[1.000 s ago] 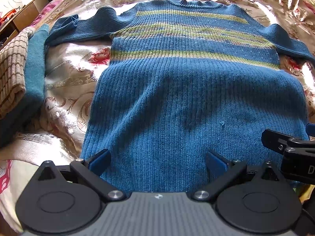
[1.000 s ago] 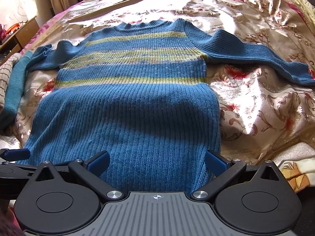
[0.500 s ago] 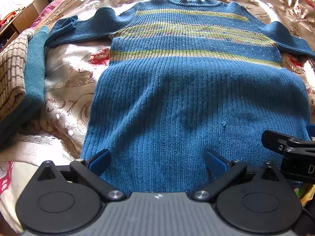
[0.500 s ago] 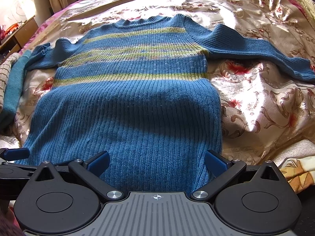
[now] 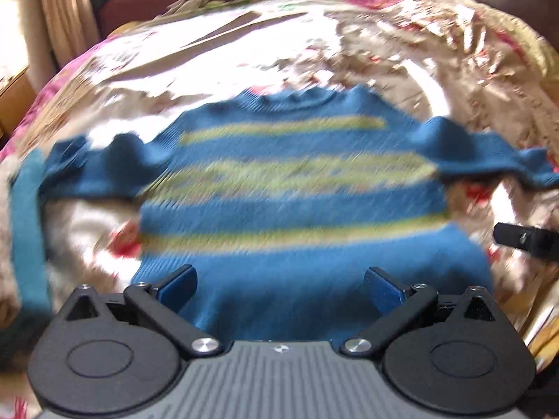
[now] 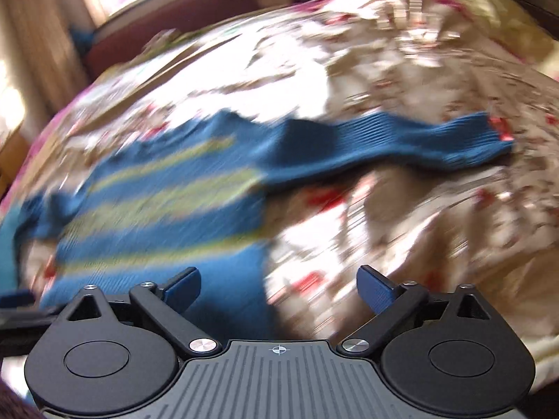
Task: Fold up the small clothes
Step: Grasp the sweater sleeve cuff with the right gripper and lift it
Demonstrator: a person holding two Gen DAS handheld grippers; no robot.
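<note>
Compared with before, the sweater (image 5: pixel 307 209) is viewed from farther back; left gripper (image 5: pixel 279 288) is spread empty, right gripper (image 6: pixel 278 288) closing, empty.

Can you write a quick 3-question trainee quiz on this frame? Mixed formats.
1. True or false: the blue striped sweater lies spread flat on the floral bedspread with both sleeves stretched out to the sides.
2. Multiple choice: what is pinched between the pads of the left gripper? A) the sweater's hem B) a sleeve cuff C) nothing
3. Fill in: in the right wrist view, the right gripper points toward the sweater's right ____.

Key
1. True.
2. C. The fingers stand wide apart above the sweater body, gripping nothing.
3. Sleeve. The right jaws are closing slightly, with nothing clamped between them.
</note>
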